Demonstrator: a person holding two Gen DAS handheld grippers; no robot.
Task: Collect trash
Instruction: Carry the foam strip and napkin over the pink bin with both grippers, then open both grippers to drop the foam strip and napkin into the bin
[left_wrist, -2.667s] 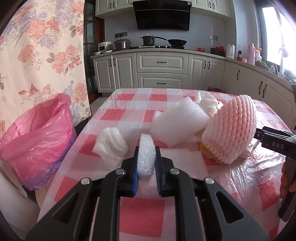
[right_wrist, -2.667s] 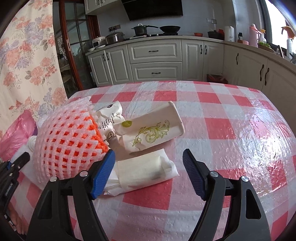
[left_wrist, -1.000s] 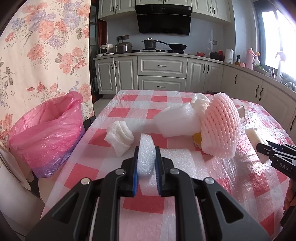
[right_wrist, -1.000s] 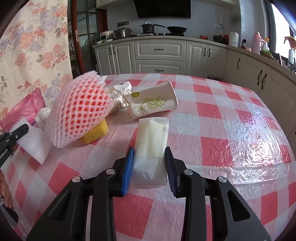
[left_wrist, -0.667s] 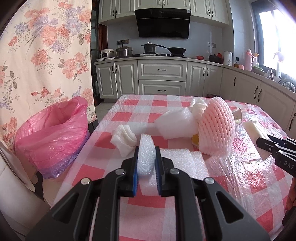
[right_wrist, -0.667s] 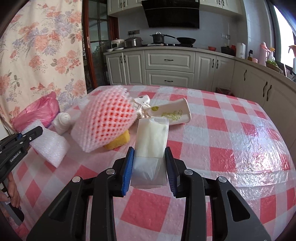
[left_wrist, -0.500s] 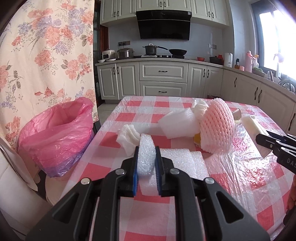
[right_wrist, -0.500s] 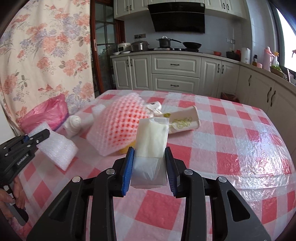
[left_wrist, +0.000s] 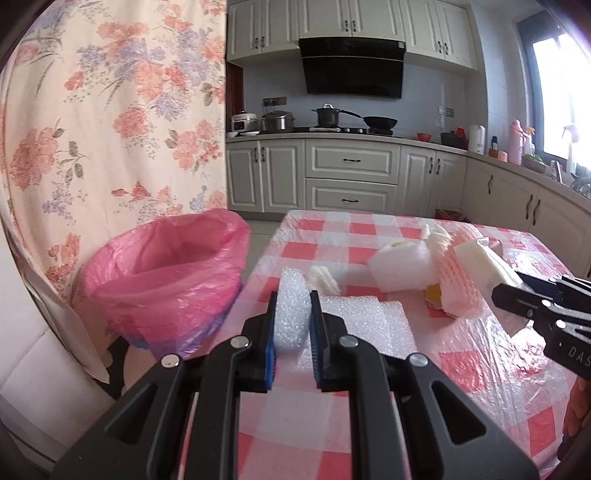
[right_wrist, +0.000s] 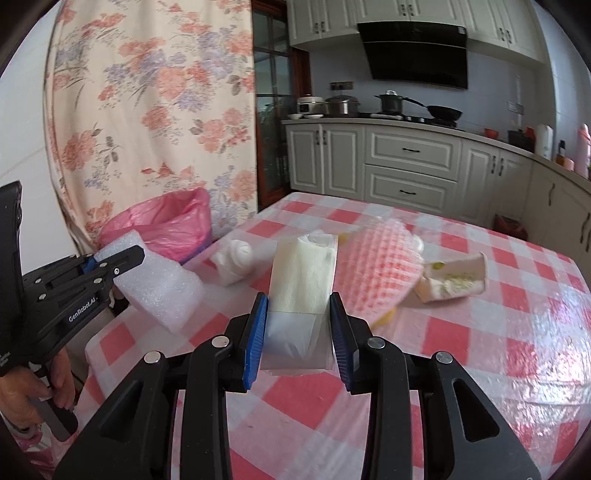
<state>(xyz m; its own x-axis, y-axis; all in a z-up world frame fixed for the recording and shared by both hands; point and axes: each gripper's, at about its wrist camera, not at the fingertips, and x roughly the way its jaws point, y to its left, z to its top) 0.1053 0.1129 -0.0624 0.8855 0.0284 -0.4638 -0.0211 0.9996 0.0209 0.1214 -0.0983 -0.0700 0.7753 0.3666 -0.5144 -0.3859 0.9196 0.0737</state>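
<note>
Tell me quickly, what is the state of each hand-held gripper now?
Left hand-held gripper: closed on a white foam sheet.
Right hand-held gripper: closed on a white tissue packet.

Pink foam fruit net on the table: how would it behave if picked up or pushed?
The pink foam fruit net looks like open mesh foam, so probably very light and squashy under a tool. It lies slumped over something yellow, so it is likely floppy. Pushed, it would probably slide on the glossy table cover.
</note>
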